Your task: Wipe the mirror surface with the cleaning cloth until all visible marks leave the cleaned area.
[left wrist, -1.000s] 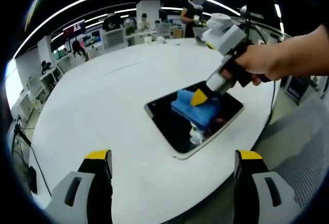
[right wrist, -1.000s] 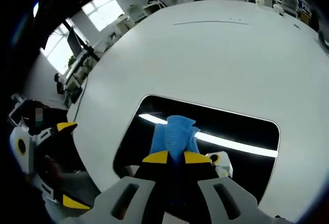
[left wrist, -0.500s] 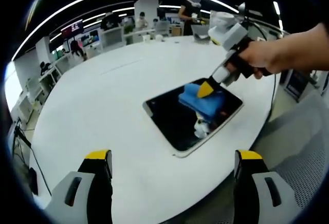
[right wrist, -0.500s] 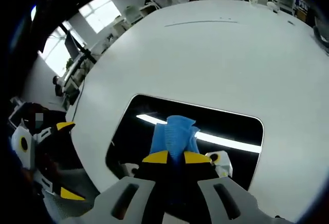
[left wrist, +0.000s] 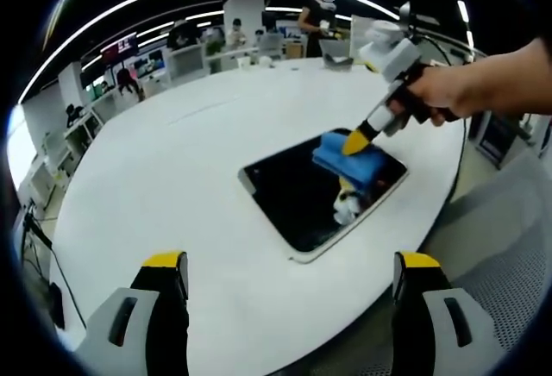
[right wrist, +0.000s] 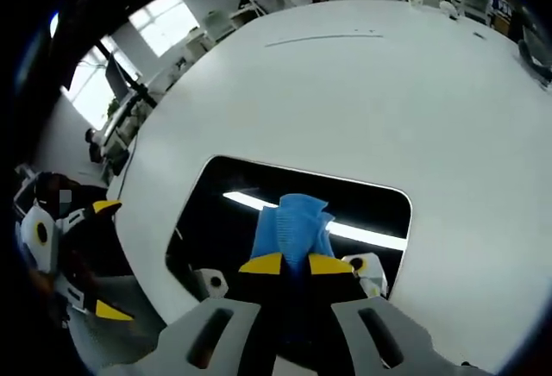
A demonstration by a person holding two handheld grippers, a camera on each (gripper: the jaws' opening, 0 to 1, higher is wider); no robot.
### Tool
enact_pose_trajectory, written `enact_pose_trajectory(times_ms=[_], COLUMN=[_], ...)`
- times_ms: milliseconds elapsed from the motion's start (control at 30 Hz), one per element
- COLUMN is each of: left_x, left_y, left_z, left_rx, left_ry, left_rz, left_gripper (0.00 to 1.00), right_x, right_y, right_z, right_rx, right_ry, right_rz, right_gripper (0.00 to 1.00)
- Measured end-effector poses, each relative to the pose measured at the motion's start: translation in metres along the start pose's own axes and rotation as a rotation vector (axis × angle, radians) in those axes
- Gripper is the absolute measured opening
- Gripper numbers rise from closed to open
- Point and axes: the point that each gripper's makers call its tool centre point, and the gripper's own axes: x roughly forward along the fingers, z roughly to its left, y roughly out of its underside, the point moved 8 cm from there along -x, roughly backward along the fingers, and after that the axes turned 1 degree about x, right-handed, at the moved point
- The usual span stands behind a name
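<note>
A dark rectangular mirror point(left wrist: 297, 199) point(right wrist: 216, 212) lies flat on the round white table point(left wrist: 172, 178) point(right wrist: 362, 100). My right gripper point(right wrist: 294, 264) point(left wrist: 355, 145) is shut on a blue cleaning cloth point(right wrist: 291, 228) point(left wrist: 349, 157), pressing it onto the mirror near its far right end in the left gripper view. A person's hand point(left wrist: 448, 91) holds that gripper. My left gripper point(left wrist: 289, 264) stands open above the table's near edge, well short of the mirror, with nothing between its fingers. It also shows at the left edge of the right gripper view, left gripper point(right wrist: 82, 260).
The table's edge runs close to the mirror on the right in the left gripper view, with grey floor point(left wrist: 509, 247) beyond. Desks, screens and people point(left wrist: 315, 18) fill the office behind the table. A thin seam point(right wrist: 323, 38) crosses the far tabletop.
The right gripper has slid the cloth along the mirror, toward its far right end in the left gripper view. The left gripper has stayed put.
</note>
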Motion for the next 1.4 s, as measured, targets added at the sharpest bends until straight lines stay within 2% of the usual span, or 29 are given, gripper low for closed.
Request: enact_pose_trajectory(times_ms=[767,1400], left_x=[0.001,0.002], left_y=[0.001,0.002], left_z=[-0.001,-0.002], left_rx=[0.004,0.012], left_ry=[0.006,0.014], left_rz=[0.013,0.027], left_gripper=[0.99,0.99], right_x=[-0.016,-0.026], right_y=[0.01,0.014], right_z=[-0.026,-0.042], right_rx=[0.035,0.066], right_ry=[0.031,0.066], right_rz=[-0.012,0.006], right_gripper=[0.03,0.03])
